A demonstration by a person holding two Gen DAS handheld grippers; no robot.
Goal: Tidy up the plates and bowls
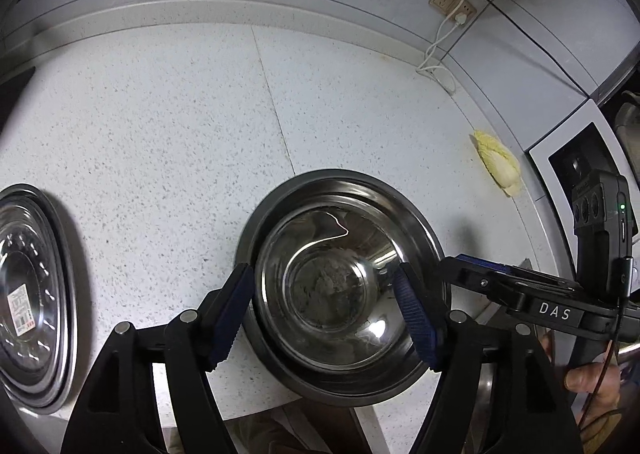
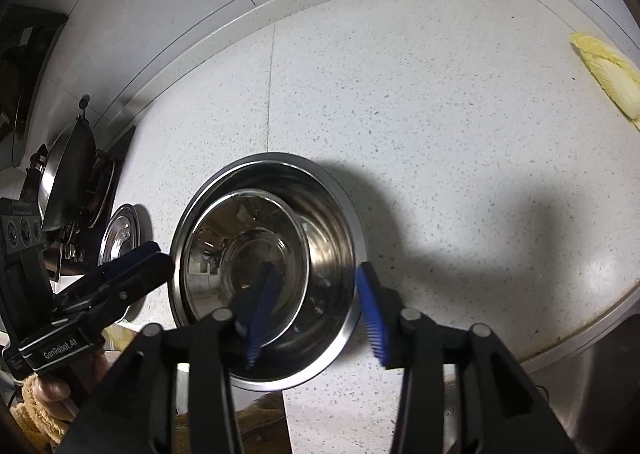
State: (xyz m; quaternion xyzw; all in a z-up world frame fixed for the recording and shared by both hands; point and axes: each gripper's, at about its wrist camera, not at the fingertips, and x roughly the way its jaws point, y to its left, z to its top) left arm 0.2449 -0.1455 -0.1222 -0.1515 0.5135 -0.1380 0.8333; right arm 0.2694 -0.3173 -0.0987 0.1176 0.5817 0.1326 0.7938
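Both tools stand apart and hold nothing, the left tool (image 1: pixel 324 318) and the right tool (image 2: pixel 316 318) over the small bowl (image 2: pixel 244 254) sitting inside the big bowl (image 2: pixel 336 222) low on the speckled table (image 2: pixel 440 114), plates (image 1: pixel 28 294) at far left.

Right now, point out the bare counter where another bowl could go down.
The widest free patch lies behind the nested bowls, up to the backsplash, with the cabbage leaf bordering its right end. A second bare strip runs between the bowls and the steel plate. The front edge is crowded: both open grippers flank the bowls.
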